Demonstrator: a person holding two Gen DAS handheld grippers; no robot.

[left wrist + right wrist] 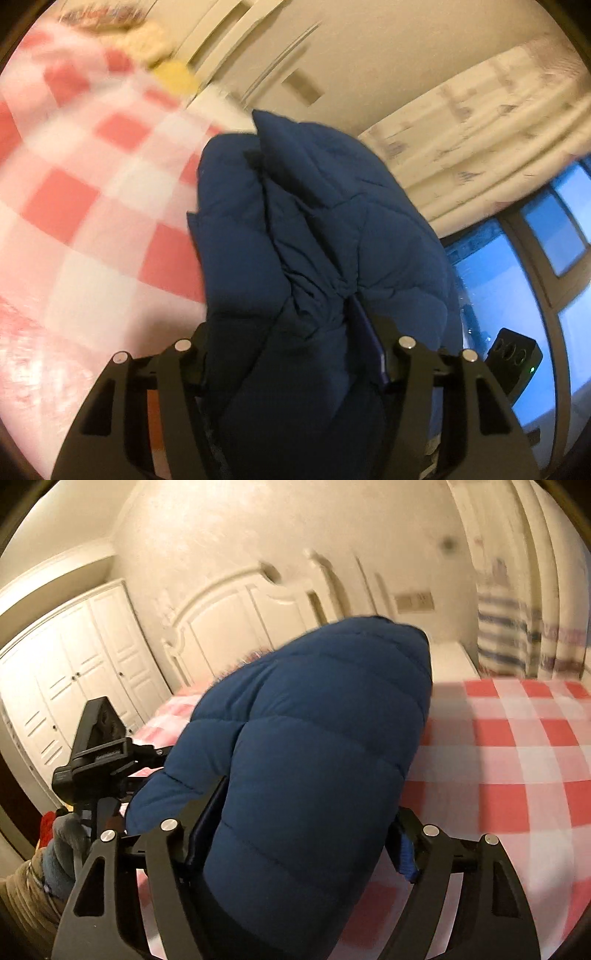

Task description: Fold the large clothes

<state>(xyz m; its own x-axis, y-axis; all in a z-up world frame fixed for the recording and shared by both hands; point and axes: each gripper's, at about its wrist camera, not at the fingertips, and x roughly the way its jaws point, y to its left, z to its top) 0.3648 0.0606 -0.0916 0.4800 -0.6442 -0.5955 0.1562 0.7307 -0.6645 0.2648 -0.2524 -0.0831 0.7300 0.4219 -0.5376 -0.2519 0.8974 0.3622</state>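
A dark blue quilted puffer jacket point(317, 236) fills the middle of the left wrist view, lifted above the red-and-white checked bed cover point(85, 192). My left gripper point(295, 354) is shut on a thick bunch of the jacket, which hides the fingertips. In the right wrist view the same jacket point(306, 746) bulges up between the fingers. My right gripper point(299, 834) is shut on the jacket, held over the bed cover point(517, 757). The left gripper point(99, 760) and its gloved hand show at the left of the right wrist view.
A white headboard point(236, 616) and white wardrobe doors point(74, 668) stand behind the bed. Patterned curtains point(480, 125) and a window point(517, 288) lie to the right in the left wrist view. A yellow object point(173, 75) and a pillow lie at the bed's far end.
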